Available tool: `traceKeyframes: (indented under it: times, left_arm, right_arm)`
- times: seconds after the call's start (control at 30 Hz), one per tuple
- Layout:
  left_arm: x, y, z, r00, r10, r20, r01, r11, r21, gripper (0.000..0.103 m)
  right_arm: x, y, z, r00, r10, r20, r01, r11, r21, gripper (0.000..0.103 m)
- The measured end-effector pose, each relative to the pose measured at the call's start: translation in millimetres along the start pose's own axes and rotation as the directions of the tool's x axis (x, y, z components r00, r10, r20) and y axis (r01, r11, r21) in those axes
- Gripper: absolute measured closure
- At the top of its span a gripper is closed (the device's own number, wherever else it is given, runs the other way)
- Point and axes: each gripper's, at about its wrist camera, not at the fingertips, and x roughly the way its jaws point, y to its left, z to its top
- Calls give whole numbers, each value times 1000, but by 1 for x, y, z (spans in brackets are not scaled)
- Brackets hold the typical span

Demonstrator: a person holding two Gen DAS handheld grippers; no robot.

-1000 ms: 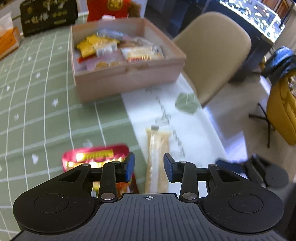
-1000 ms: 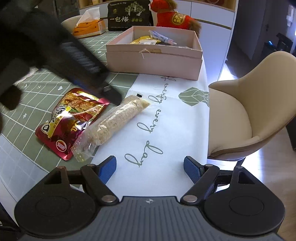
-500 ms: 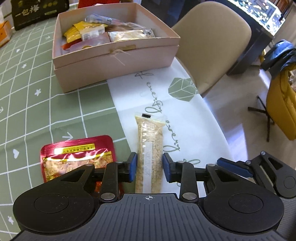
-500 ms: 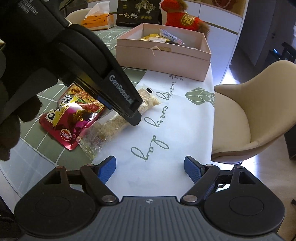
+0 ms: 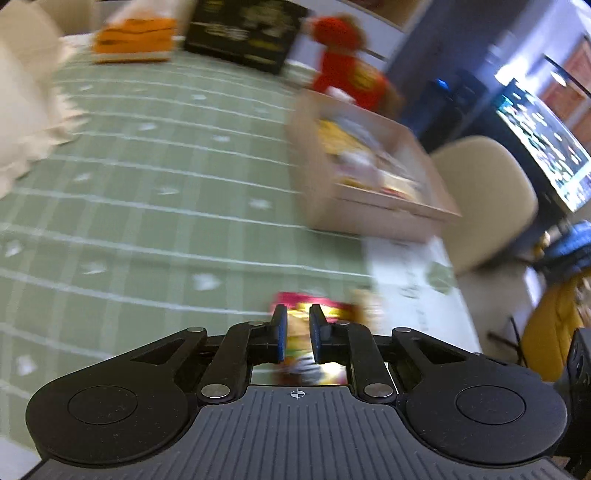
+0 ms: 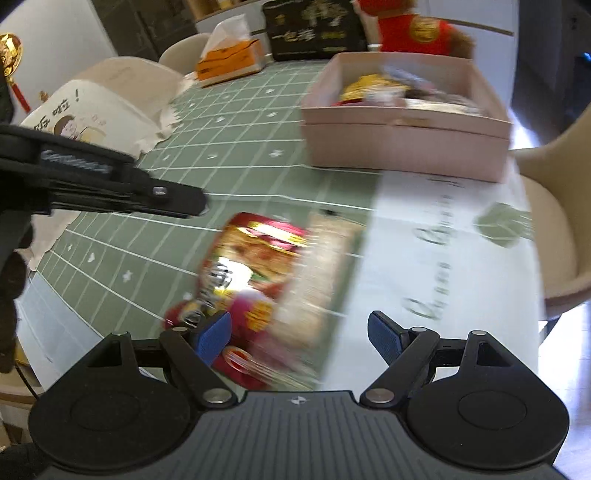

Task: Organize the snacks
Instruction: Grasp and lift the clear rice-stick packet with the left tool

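Left wrist view: my left claw [image 5: 297, 334] was pinched shut on nothing, right claw [image 6: 299, 338] spread wide over the red snack pouch [image 6: 255, 273], ready to grab.

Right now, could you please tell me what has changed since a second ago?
The left gripper has swung away from the long packet, its jaws just closing on nothing. The right gripper stays open; red pouch and long packet still lie side by side.

loose snack packs [image 6: 258, 273]: 2 | pink box [image 6: 402, 144]: 1 | tissue box [image 6: 231, 62]: 1 | plush toy [image 6: 413, 29]: 1
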Motion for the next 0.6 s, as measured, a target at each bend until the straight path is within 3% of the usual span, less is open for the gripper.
traceKeyframes:
  times: [0.1,0.17,0.27,0.33,0.53,0.6]
  left_arm:
    - [-10,22,-3,1000,-3,-14,2,998,-55,86]
    - [-7,21,-5,998,-48,-44,45,996,-77,84]
    - [7,-6,-7,990,-122,-76,120,992,-33,83]
    - [22,-30,-9,987,-122,-103,125,992,15,80]
    - [69,-102,-22,986,33,-162,3,977,214,78]
    - [78,-113,-26,982,90,-165,-43,962,268,67]
  right_arm:
    - [8,13,3,1000,-14,-6,14,1000,-4,21]
    - [10,16,3,999,-38,-10,38,999,-38,21]
    - [-1,12,-2,996,-94,5,95,992,-87,21]
    - [-13,4,-8,990,-135,32,138,984,-115,21]
    - [-40,-36,-25,973,-222,57,226,970,-86,21]
    - [-45,-49,-30,971,-230,59,232,972,-44,21]
